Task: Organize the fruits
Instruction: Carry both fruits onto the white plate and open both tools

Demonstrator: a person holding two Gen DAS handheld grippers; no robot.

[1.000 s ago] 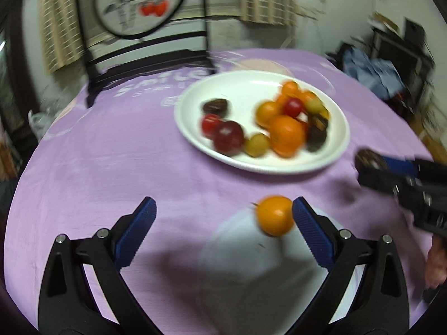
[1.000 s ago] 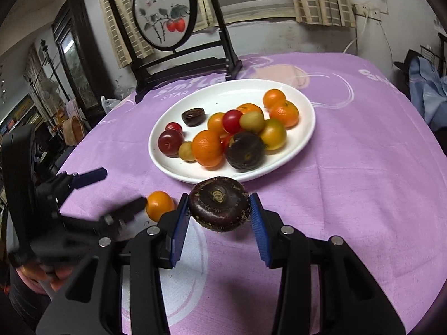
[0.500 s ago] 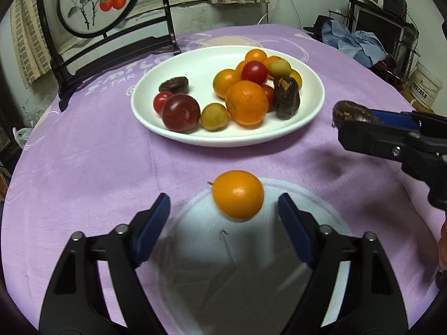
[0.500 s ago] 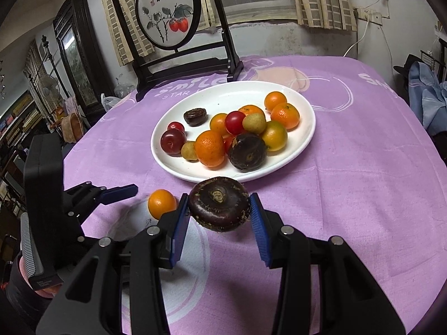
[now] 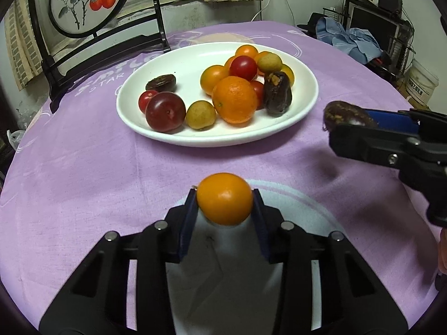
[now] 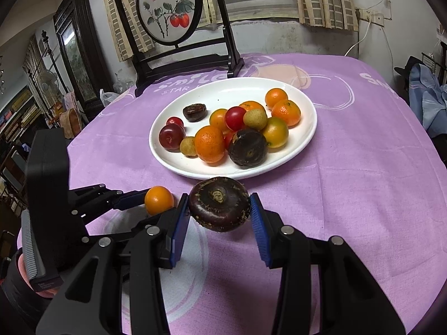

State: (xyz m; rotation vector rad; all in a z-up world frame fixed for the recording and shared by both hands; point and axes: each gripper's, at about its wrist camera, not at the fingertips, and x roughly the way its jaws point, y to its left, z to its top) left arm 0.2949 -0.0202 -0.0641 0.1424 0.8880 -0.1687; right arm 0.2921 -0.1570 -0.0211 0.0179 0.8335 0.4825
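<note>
Right wrist: white plate (image 6: 308, 136) holds mixed fruits; both grippers pinch fruit.

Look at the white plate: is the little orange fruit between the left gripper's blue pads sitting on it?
No, the little orange fruit is pinched by the left gripper over the purple tablecloth, short of the white plate.

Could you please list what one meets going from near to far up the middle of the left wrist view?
left gripper shut on the small orange fruit → bare purple tablecloth → white plate, near rim → large orange → red cherry tomato → chair with round painted panel.
</note>
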